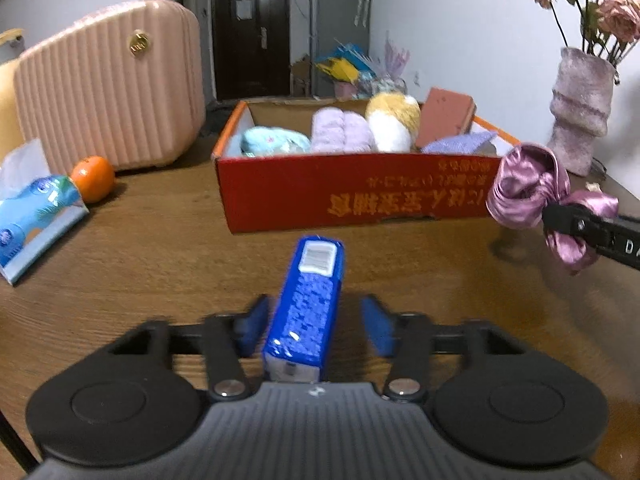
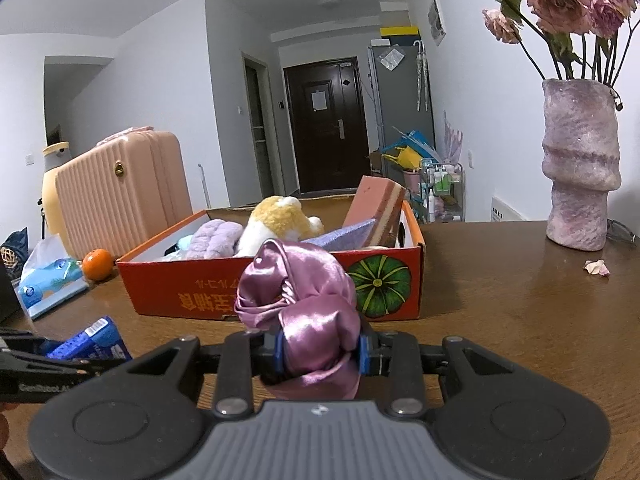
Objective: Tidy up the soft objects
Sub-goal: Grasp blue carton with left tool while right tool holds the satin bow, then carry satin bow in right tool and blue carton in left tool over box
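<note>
A red cardboard box on the wooden table holds a yellow-white plush, a lilac towel, a pale blue soft item, a pink sponge block and a purple cloth. My left gripper is open, its blue pads on either side of a blue tissue pack on the table. My right gripper is shut on a purple satin scrunchie, held in front of the box; it also shows in the left wrist view.
A pink suitcase, an orange and a blue tissue box stand at the left. A purple vase with dried roses stands at the right, with a fallen petal near it.
</note>
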A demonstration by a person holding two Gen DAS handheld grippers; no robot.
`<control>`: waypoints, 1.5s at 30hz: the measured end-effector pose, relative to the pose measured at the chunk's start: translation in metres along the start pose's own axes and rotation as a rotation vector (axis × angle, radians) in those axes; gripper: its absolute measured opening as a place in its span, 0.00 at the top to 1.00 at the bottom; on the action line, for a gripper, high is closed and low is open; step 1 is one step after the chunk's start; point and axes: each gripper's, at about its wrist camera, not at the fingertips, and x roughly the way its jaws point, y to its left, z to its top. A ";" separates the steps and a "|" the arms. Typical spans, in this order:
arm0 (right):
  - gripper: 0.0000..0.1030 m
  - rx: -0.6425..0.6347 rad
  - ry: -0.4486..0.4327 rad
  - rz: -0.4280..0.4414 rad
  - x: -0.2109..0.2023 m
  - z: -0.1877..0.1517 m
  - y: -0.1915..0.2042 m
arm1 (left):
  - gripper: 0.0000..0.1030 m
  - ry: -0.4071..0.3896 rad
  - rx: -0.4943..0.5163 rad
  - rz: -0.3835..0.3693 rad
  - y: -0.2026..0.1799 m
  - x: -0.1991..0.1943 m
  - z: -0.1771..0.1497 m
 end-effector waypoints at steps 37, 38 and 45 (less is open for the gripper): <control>0.70 0.049 -0.178 0.001 0.006 0.030 0.008 | 0.76 -0.220 -0.087 -0.014 -0.011 -0.020 0.057; 0.70 0.056 -0.181 0.002 0.009 0.032 0.008 | 0.76 -0.224 -0.092 -0.015 -0.011 -0.018 0.059; 0.70 0.086 -0.204 -0.007 0.033 0.045 0.006 | 0.76 -0.246 -0.114 -0.009 -0.010 -0.002 0.078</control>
